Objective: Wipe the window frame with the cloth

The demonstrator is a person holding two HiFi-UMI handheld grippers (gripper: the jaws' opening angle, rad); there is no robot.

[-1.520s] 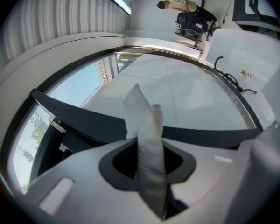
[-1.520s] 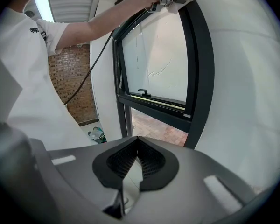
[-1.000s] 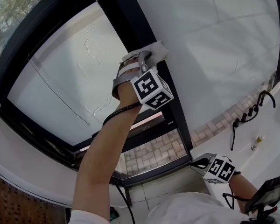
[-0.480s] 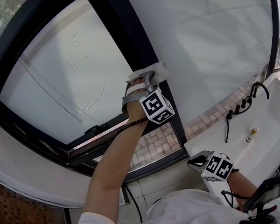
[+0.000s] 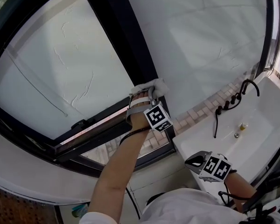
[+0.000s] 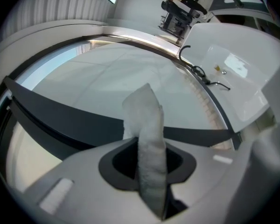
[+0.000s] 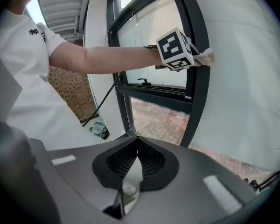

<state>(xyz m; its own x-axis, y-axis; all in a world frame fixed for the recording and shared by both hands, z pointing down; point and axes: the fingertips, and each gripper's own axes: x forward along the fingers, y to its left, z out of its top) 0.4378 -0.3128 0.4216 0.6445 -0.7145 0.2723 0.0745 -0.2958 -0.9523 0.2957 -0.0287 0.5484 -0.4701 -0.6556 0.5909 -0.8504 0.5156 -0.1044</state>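
Centrally, the left gripper (image 5: 148,96) pinches a white cloth (image 5: 152,85) against the dark window frame (image 5: 116,27) — at lower right, the right gripper (image 5: 194,160) hangs, jaws together, empty.

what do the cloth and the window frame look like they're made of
The cloth looks like soft white fabric, perhaps a wipe: fuzzy surface, limp folds. The window frame looks like metal, likely aluminium, with a dark matt coating: straight slim profiles, even colour.
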